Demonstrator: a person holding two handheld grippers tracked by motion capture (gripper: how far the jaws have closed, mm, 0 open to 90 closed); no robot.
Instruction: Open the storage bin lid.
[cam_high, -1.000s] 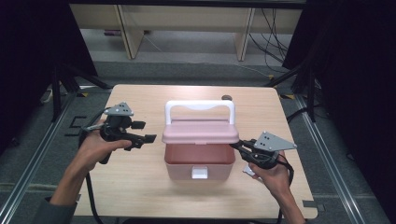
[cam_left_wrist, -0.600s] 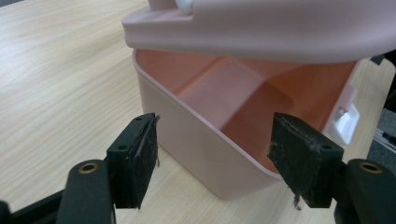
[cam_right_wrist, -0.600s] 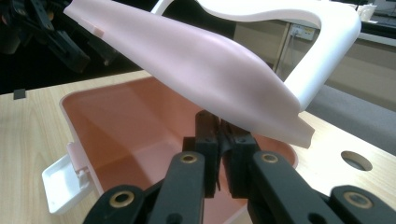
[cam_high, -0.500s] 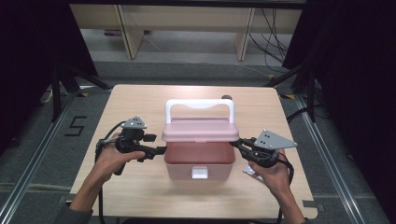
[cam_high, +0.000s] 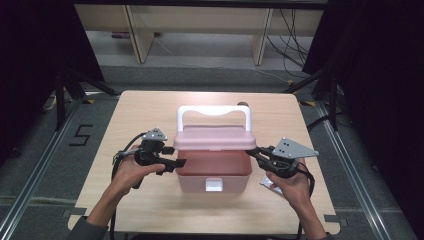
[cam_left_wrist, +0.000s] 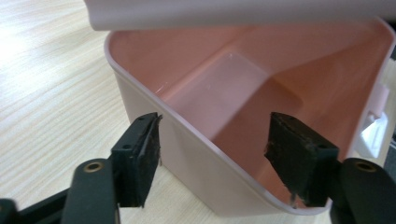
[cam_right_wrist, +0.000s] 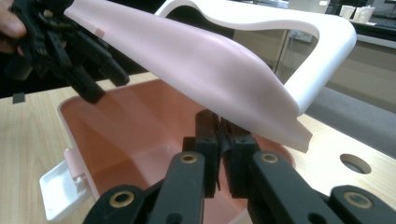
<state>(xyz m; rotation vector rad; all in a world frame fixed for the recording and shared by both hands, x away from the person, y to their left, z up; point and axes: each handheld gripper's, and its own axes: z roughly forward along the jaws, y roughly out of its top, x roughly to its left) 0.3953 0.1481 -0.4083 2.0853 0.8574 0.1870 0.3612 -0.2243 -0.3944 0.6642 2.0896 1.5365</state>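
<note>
A pink box (cam_high: 212, 172) with a white latch (cam_high: 214, 185) stands mid-table, its pink lid (cam_high: 215, 138) tilted up and its white handle (cam_high: 213, 111) upright behind. My left gripper (cam_high: 176, 157) is open at the box's left wall. In the left gripper view, that wall (cam_left_wrist: 196, 154) runs between the jaws of the left gripper (cam_left_wrist: 217, 158), one pad outside and one over the empty inside. At the lid's right end, my right gripper (cam_high: 251, 151) is shut on the rim. In the right gripper view, the lid (cam_right_wrist: 201, 60) rises over the right gripper (cam_right_wrist: 219, 135).
A small silvery packet (cam_high: 265, 183) lies on the table under my right hand. Behind the handle the wooden table (cam_high: 145, 110) has a round hole (cam_high: 242, 104). Beyond its far edge stand shelf legs and cables on the floor.
My left gripper has moved right and nearer, from the table's left part to the box's left wall. The right gripper and the raised lid have stayed in place.
</note>
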